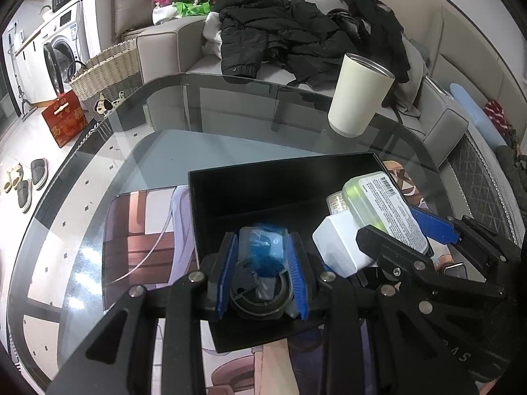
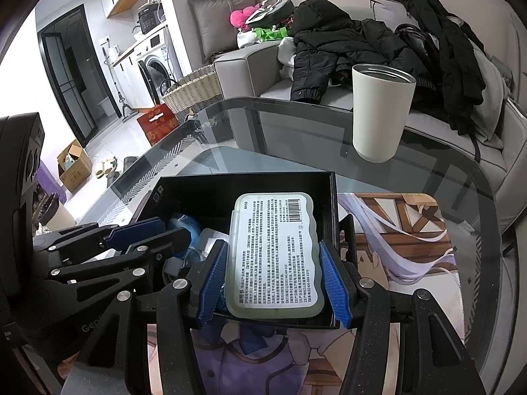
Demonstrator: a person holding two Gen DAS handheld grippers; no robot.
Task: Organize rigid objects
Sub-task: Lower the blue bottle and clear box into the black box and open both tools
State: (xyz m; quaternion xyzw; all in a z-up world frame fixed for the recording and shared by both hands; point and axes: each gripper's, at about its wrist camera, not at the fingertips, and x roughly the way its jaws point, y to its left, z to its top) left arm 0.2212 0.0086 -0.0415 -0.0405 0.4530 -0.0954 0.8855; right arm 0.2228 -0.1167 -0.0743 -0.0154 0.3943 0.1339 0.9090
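My left gripper is shut on a small item with a translucent blue top and a round black base, held over the near part of an open black box. My right gripper is shut on a flat pale green case with a white printed label, tilted over the right side of the same box. In the left wrist view the green case leans above a white block-shaped plug and a small labelled container inside the box. The left gripper shows at the left of the right wrist view.
The box rests on a printed mat on a glass table. A tall white tumbler stands at the table's far right. Behind it is a grey sofa piled with black jackets. A wicker basket and red box sit on the floor.
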